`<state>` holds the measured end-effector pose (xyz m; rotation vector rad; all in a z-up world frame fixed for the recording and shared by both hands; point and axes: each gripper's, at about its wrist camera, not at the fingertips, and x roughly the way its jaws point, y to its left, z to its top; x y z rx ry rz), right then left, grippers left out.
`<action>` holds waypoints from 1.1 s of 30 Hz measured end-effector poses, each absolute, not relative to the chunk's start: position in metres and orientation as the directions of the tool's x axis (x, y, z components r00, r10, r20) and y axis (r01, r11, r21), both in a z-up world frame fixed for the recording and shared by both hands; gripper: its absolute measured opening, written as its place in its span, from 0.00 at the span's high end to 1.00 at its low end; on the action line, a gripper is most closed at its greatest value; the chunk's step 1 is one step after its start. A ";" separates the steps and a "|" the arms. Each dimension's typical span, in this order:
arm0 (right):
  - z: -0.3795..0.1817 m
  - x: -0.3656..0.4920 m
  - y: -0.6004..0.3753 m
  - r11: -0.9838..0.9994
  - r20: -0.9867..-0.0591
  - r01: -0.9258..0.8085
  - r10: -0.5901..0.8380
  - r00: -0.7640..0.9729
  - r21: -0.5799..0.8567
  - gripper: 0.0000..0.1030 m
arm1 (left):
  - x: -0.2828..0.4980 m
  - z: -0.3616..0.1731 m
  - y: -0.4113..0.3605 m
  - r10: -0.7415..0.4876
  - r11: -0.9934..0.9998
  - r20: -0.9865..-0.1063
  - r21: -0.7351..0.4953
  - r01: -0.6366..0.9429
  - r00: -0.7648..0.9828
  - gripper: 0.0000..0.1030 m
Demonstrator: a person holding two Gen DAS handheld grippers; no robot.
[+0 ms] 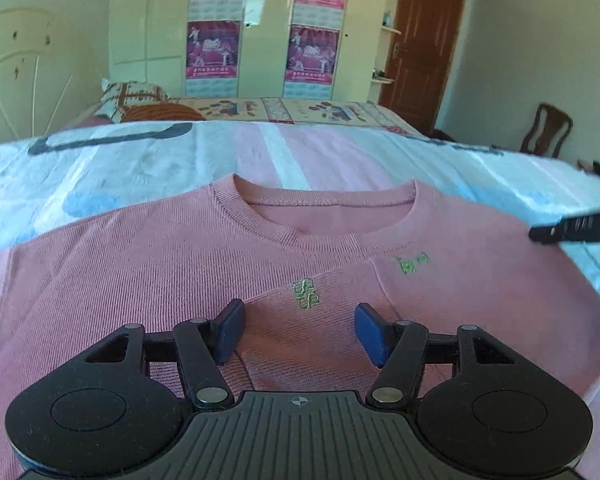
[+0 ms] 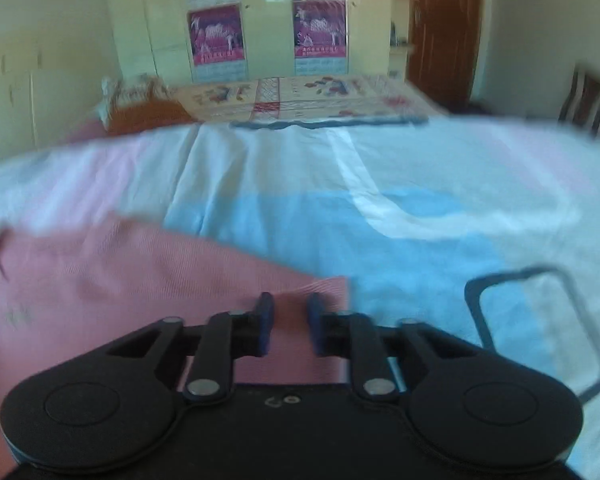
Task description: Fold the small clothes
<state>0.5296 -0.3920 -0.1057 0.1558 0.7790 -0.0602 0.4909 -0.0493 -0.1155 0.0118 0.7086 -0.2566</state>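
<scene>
Now the left tongs [image 1: 299, 330] gape empty above the pink sweater [image 1: 140, 280] on the bed [image 1: 140, 168], while the right tongs [image 2: 290, 322], at three o'clock, stand slightly apart over its edge, gripping nothing.

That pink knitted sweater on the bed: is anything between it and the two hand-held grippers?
Nothing visible. The pink knitted sweater lies flat directly under the open left hand-held gripper; the right hand-held gripper hovers over its edge.

Soft daylight is filling both views evenly, casting only faint shadows. Glare is streaking the glossy wardrobe [image 1: 260, 28]. The right wrist view is smearing with motion blur; fisheye curvature is bending and darkening the corners.
</scene>
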 end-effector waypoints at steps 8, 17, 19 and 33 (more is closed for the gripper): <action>-0.091 0.511 -0.374 0.997 -0.725 0.061 -0.010 0.689 0.043 0.74 | 0.474 -0.088 -0.061 -0.198 0.978 -0.607 -0.072 0.195 0.770 0.40; -0.100 0.408 -0.295 0.983 -0.720 -0.153 0.181 0.670 0.104 0.65 | 0.418 -0.104 -0.096 -0.290 0.953 -0.650 -0.132 0.272 0.702 0.40; -0.101 0.396 -0.296 0.987 -0.717 -0.149 0.144 0.682 0.056 0.68 | 0.411 -0.107 -0.079 -0.254 0.963 -0.651 -0.100 0.251 0.715 0.40; -0.101 0.389 -0.356 1.000 -0.741 0.019 -0.025 0.671 -0.017 0.80 | 0.406 -0.101 -0.064 -0.180 0.974 -0.653 -0.013 0.227 0.736 0.41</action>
